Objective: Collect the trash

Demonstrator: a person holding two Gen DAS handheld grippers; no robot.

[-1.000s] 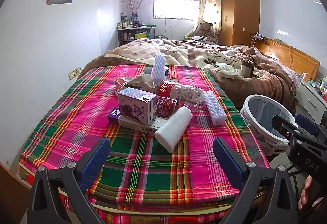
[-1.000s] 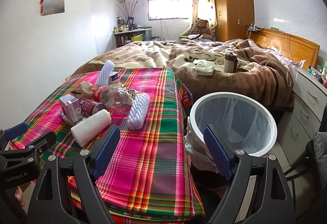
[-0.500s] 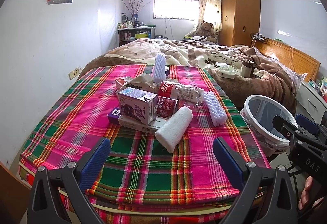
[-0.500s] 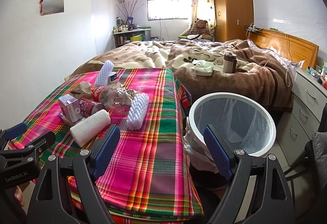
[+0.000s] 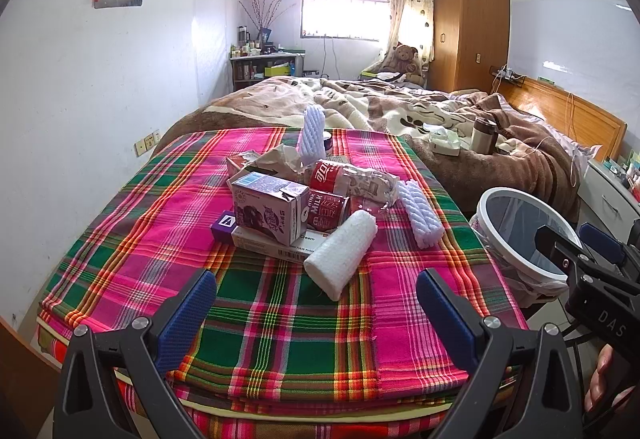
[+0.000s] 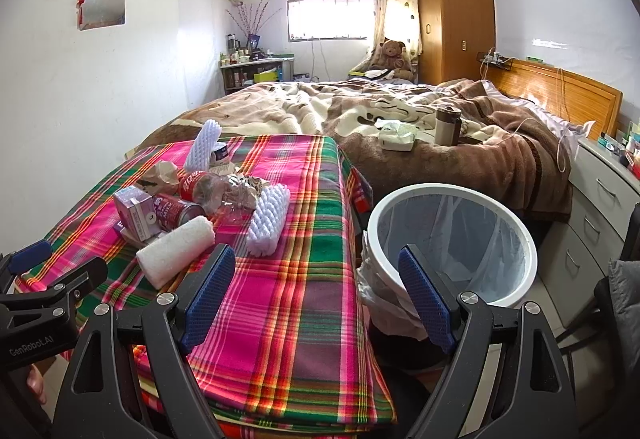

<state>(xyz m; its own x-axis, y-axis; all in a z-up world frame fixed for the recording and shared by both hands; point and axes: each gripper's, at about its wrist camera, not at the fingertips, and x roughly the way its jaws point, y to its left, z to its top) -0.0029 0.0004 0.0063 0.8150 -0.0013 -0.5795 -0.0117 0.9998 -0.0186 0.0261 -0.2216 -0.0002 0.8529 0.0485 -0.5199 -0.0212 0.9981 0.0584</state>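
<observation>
A pile of trash lies on the plaid table (image 5: 280, 319): a purple milk carton (image 5: 270, 213), a red can (image 5: 326, 211), a crushed plastic bottle (image 5: 352, 179), a white foam roll (image 5: 342, 253), white foam netting (image 5: 420, 213) and crumpled paper (image 5: 276, 159). A white bin (image 6: 452, 243) with a clear liner stands right of the table. My left gripper (image 5: 316, 305) is open and empty in front of the pile. My right gripper (image 6: 316, 293) is open and empty, between the table edge and the bin. The foam roll (image 6: 176, 255) also shows in the right wrist view.
A bed with a brown blanket (image 6: 440, 143) lies behind the table, with a tumbler (image 6: 446, 125) and a tissue box (image 6: 396, 137) on it. White drawers (image 6: 600, 207) stand at the right. A wardrobe (image 6: 454, 11) stands at the back.
</observation>
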